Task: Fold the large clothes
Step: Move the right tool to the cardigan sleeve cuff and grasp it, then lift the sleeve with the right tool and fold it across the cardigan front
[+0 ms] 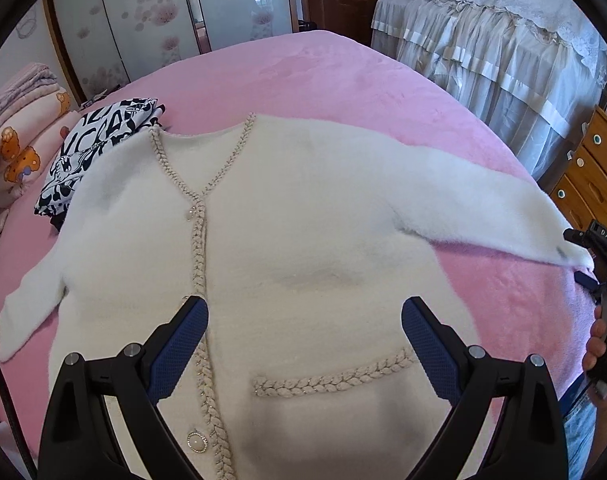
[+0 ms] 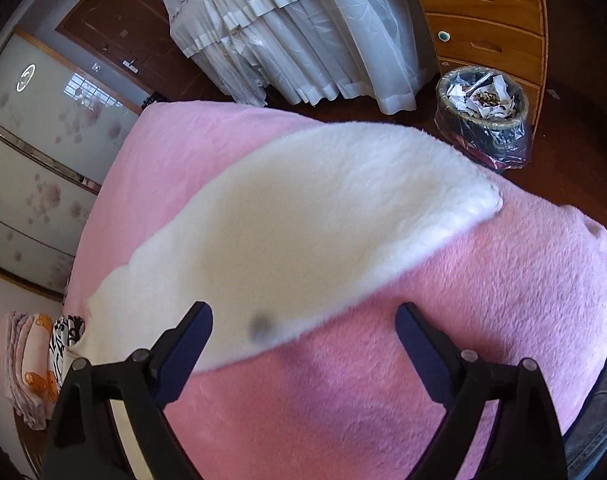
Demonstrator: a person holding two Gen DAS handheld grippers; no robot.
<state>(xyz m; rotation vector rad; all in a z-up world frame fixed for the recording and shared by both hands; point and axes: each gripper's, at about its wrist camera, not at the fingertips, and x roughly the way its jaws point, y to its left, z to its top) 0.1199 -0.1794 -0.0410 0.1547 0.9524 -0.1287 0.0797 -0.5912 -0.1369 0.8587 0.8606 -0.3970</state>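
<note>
A white fluffy cardigan (image 1: 303, 216) with braided trim and pearl buttons lies face up on the pink bed cover (image 1: 343, 76). Both sleeves are spread out. My left gripper (image 1: 303, 308) hovers open over the lower front, between the button band and the pocket trim, holding nothing. In the right wrist view the right sleeve (image 2: 303, 208) runs diagonally to its cuff near the bed's edge. My right gripper (image 2: 303, 314) stands open above the sleeve's lower edge, where a small dark spot (image 2: 261, 326) shows. Nothing is gripped. A hand (image 1: 595, 340) holds that gripper at the far right.
A folded black-and-white garment (image 1: 99, 148) and folded bear-print blankets (image 1: 19, 136) lie at the bed's far left. A wooden drawer chest (image 2: 483, 12) and a lined waste bin (image 2: 483, 116) stand beyond the bed's right edge. A lace-covered piece of furniture (image 1: 503, 32) stands behind.
</note>
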